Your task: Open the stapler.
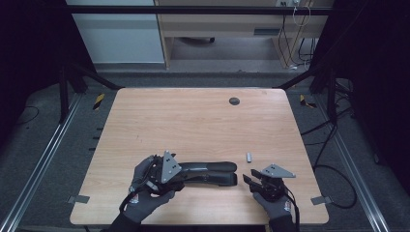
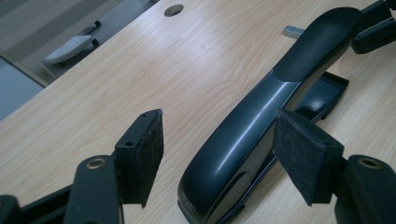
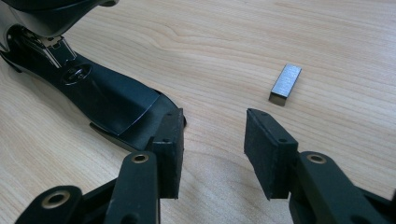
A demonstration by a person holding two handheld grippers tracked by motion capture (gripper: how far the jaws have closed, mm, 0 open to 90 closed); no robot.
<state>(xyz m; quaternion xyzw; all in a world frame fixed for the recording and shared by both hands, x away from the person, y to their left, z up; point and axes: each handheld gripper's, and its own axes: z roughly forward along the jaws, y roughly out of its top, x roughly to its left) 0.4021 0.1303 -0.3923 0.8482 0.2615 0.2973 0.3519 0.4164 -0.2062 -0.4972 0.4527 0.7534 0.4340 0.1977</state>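
The stapler [image 1: 208, 173] lies low in the frame on the bench [image 1: 193, 121], its rear end between the wide-open pads of the left tongs [image 2: 217, 156], untouched. The right tongs [image 3: 212, 149] stand open and empty just right of its front end. A staple block [image 3: 285, 83] lies near, above them.

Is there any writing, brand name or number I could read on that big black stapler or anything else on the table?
Stapler: a small pale brand mark on its rear end near the left hand-held gripper, too small and blurred to read.
Staple block: bare metal, no writing seen.
Table: no labels or numbers visible.
Glove cuffs in the high view: small coloured patches, unreadable.
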